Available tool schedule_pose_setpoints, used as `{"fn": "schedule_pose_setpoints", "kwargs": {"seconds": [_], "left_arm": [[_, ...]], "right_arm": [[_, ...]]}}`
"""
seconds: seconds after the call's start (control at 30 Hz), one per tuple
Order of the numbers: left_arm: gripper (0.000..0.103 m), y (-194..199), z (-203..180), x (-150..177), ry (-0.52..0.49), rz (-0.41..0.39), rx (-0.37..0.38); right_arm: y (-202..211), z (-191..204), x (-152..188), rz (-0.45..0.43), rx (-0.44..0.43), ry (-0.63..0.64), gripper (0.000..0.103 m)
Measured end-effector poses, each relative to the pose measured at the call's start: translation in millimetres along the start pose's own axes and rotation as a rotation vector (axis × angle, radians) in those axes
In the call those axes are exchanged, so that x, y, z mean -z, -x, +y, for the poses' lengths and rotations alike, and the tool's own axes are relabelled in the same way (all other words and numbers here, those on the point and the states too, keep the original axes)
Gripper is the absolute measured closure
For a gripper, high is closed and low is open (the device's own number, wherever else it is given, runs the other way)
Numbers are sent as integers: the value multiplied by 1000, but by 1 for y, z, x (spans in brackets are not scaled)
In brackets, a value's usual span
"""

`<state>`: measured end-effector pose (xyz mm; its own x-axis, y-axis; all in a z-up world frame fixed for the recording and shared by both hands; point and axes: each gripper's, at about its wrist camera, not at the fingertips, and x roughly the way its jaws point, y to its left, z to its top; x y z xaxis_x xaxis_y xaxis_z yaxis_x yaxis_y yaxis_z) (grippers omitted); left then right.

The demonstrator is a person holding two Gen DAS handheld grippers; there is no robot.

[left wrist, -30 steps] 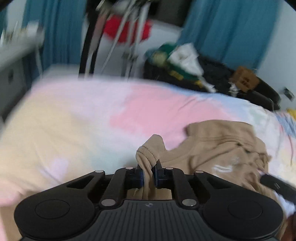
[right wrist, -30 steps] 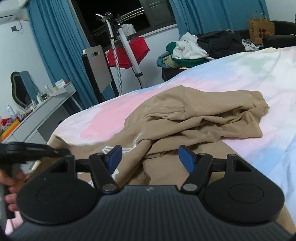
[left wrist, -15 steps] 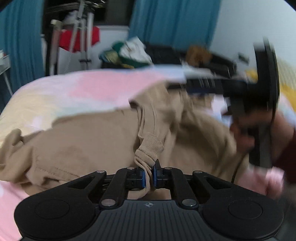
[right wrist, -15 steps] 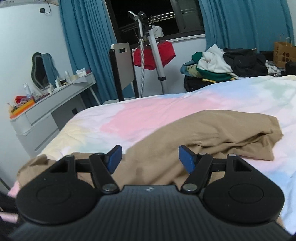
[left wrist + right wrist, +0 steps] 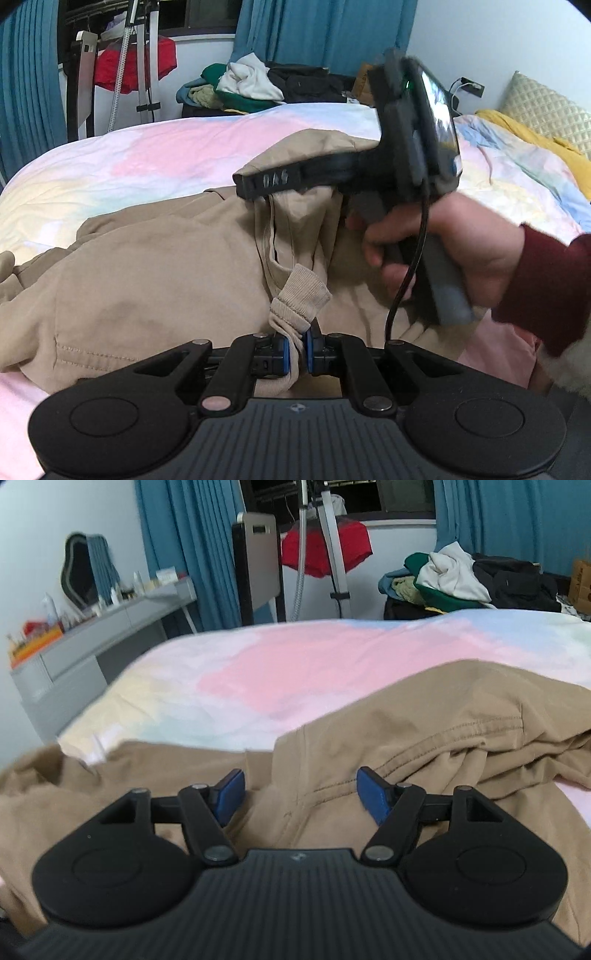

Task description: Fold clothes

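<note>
A tan garment [image 5: 155, 266] is spread in loose folds across the near part of a bed covered by a pastel pink, yellow and blue sheet [image 5: 155, 155]. The left claw [image 5: 295, 349] is closed tight on a ribbed cuff [image 5: 301, 301] of the garment, and the cloth is seen pinched between the two blue pads [image 5: 282, 354], with the rest of the sleeve trailing away toward the garment's body. The right claw [image 5: 299, 794] is held wide open above the tan cloth, nothing being gripped between its blue pads [image 5: 373, 794]; a stitched seam and a folded edge of the garment lie just beyond it. In the left wrist view the right claw's body is seen from the side, gripped by a hand [image 5: 436, 243] in a dark red sleeve [image 5: 550, 284], and it is poised over a raised fold of the garment.

The far half of the sheet is left bare, so open room is offered beyond the garment's far edge. The bed's left edge is bordered by a grey dresser [image 5: 92, 642] crowded with small bottles, a gap being left between them. Beyond the foot of the bed a pile of clothes [image 5: 461, 579], a metal stand with a red cloth [image 5: 325, 546] and blue curtains [image 5: 184, 546] are seen. A yellow blanket [image 5: 535, 144] and a quilted pillow [image 5: 546, 110] are set at the right side.
</note>
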<state>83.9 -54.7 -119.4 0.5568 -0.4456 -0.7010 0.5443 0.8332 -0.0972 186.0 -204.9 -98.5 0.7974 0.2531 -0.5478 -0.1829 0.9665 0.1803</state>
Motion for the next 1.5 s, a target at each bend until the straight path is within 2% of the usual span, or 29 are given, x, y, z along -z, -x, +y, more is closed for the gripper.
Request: {"fn": "schedule_pose_setpoints", "kwargs": {"seconds": [0.03, 0.13, 0.17, 0.33, 0.5, 0.6, 0.8, 0.9, 0.93, 1.03, 1.07, 1.13, 1.17, 1.2, 1.23, 1.37, 1.43, 1.47, 1.5], "left_arm": [[94, -1, 1, -1, 11, -1, 2], [94, 0, 4, -3, 39, -14, 7], [94, 0, 5, -3, 48, -20, 10], [94, 2, 13, -3, 112, -53, 31], [94, 14, 15, -5, 131, -129, 50], [94, 19, 13, -6, 124, -149, 54], [94, 14, 9, -6, 99, -98, 44], [94, 7, 7, -4, 84, -62, 39], [94, 4, 6, -4, 79, -58, 37], [94, 2, 3, 0, 65, -49, 33], [94, 1, 2, 0, 63, -47, 33], [94, 0, 3, 1, 62, -42, 33], [94, 0, 3, 1, 63, -40, 33], [94, -1, 3, 0, 64, -39, 33], [94, -1, 4, 0, 64, -38, 32], [94, -5, 2, -2, 63, -34, 27], [93, -6, 2, -2, 64, -32, 24], [93, -7, 3, -2, 66, -33, 22], [93, -8, 3, -1, 69, -33, 21]], "right_arm": [[-1, 1, 2, 3, 10, 10, 43], [4, -2, 1, -2, 15, -2, 68], [6, -3, 1, -3, 16, -9, 79], [30, -14, -6, -49, 42, -64, 84], [59, -45, -7, -57, 61, -234, 85], [78, -69, 0, -54, 104, -341, 86], [100, -126, 16, -44, 146, -645, 86], [100, -137, 21, -51, 156, -693, 86], [99, -137, 20, -62, 141, -683, 85], [89, -117, 8, -99, 11, -586, 83], [86, -110, 4, -101, -21, -552, 78], [78, -97, -1, -107, -47, -491, 61], [75, -91, -3, -111, -46, -462, 42], [71, -85, -5, -114, -43, -436, 29], [67, -84, -5, -115, -27, -432, 27], [50, -82, -4, -131, 14, -414, 28], [41, -78, -6, -147, 21, -377, 54], [43, -78, -6, -152, 34, -378, 79], [45, -77, -6, -156, 47, -379, 93]]}}
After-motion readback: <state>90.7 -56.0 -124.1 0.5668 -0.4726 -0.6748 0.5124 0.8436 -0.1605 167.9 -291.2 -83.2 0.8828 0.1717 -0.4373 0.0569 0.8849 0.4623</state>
